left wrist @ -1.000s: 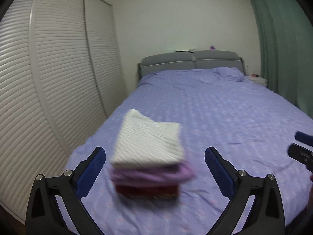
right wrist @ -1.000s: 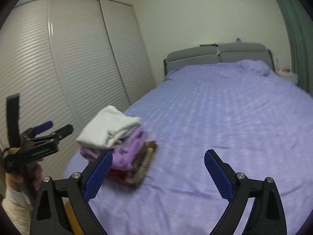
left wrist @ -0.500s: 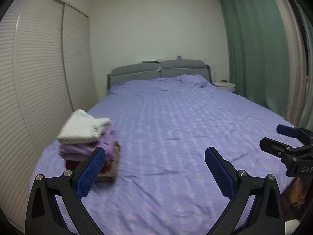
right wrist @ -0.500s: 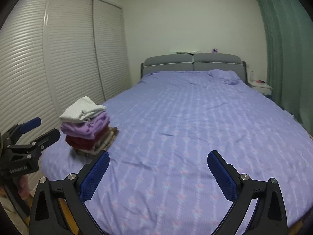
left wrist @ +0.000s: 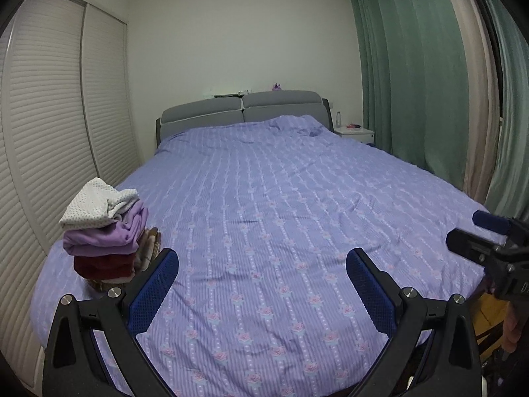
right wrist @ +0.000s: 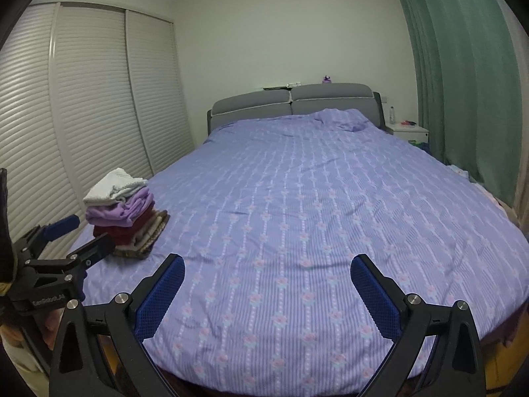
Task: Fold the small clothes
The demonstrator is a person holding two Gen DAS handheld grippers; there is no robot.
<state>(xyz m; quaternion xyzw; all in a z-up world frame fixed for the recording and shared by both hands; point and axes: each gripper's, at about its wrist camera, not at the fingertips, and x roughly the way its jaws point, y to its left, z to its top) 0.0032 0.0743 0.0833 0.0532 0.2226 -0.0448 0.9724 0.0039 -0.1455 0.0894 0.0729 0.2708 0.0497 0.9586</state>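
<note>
A stack of folded clothes (left wrist: 105,231) sits on the bed (left wrist: 281,215) near its foot-end left corner, on the side by the slatted wardrobe doors (left wrist: 49,132). From the top it holds a white dotted piece (left wrist: 96,203), a lilac piece (left wrist: 105,236), a dark red piece (left wrist: 104,264) and a brown patterned piece (right wrist: 148,235) at the bottom, which sticks out toward the middle of the bed. The lilac floral cover is spread flat with a few light wrinkles. The left hand-held gripper (left wrist: 261,284) hangs over the foot of the bed with its blue-padded jaws spread wide and nothing between them; the stack lies just beyond its left finger. The right hand-held gripper (right wrist: 266,286) is likewise released, jaws wide apart over bare cover, well apart from the stack. In the right wrist view the left one shows at the left edge, close to the stack; in the left wrist view the right one shows at the right edge. A grey headboard (left wrist: 241,112) stands at the far end, a white nightstand (left wrist: 355,132) beside it, and green curtains (left wrist: 413,66) hang along the right.
</note>
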